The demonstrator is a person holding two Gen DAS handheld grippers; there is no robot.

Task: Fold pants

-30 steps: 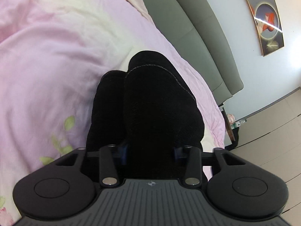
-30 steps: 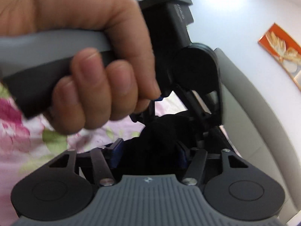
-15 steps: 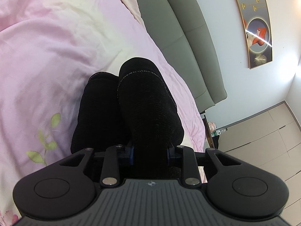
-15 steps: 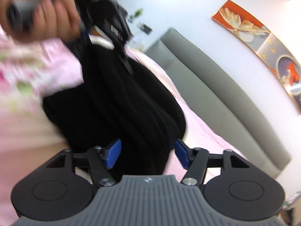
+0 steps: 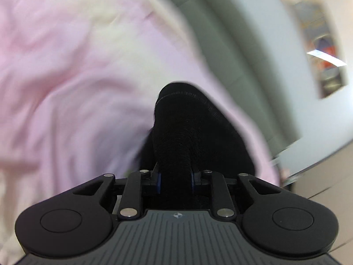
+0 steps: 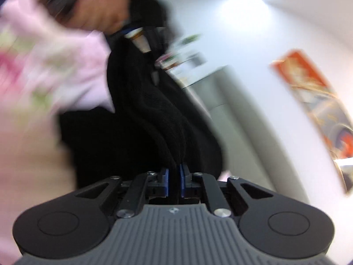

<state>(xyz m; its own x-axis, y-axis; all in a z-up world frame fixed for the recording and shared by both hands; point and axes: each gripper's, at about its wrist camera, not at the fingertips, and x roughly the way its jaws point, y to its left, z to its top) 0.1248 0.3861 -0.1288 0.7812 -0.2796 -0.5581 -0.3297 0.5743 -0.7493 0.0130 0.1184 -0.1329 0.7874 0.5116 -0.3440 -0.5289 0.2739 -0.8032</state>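
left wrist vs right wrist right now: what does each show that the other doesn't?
Left wrist only: the left gripper, shut on a thick bunch of the black pants, with plain pink bedding beyond.
Right wrist only: the right gripper, its jaws just closed on a thin fold, plus a blurred hand and shelf clutter.
Both: the pants, the bedding, the grey headboard and wall pictures.

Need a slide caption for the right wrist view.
Right claw shut on bunched black pants above the pink floral bedspread.

Bedspread (image 5: pixel 72 70) and wall picture (image 6: pixel 317 101) smeared by blur; hand (image 6: pixel 97 11) indistinct.
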